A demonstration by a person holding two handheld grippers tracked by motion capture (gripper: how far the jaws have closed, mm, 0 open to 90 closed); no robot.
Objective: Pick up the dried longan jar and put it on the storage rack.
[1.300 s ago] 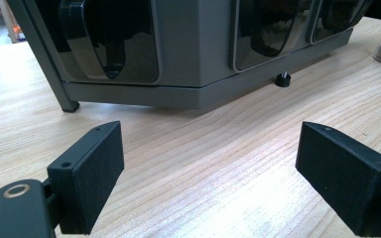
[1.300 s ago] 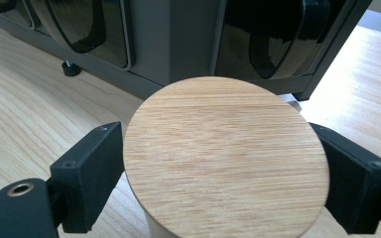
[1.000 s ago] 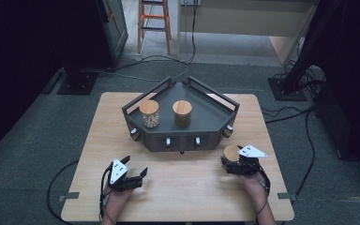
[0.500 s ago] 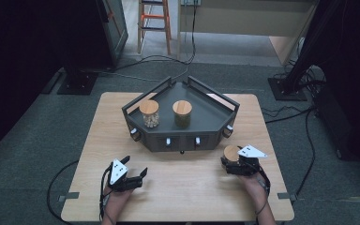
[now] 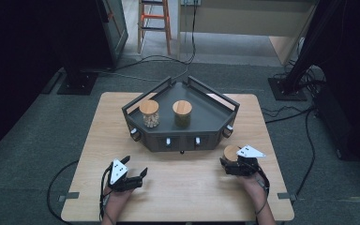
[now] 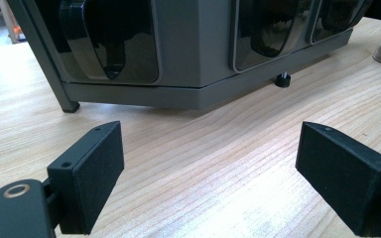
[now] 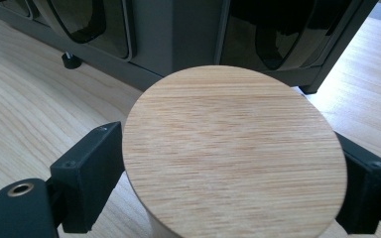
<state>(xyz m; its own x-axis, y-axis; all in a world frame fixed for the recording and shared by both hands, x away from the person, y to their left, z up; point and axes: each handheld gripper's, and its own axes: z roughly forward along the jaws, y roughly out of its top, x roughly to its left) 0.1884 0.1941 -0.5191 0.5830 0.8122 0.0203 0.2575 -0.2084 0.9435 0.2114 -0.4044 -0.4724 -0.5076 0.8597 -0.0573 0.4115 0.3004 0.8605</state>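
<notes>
a: what's on the table [image 5: 98, 140]?
b: a dark tray [image 5: 206, 117] with two lidded jars, one pale [image 5: 149, 113], one dark [image 5: 182, 113]
a: and behind?
b: an orange ladder [image 5: 154, 18], cables [image 5: 159, 61] on the floor

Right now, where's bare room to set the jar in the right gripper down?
Tray: its right part, beside the two jars, is bare. Table: the wide strip between left gripper and right gripper, in front of the tray, is free. Crowded: the tray's left and middle, and around the held jar.
</notes>
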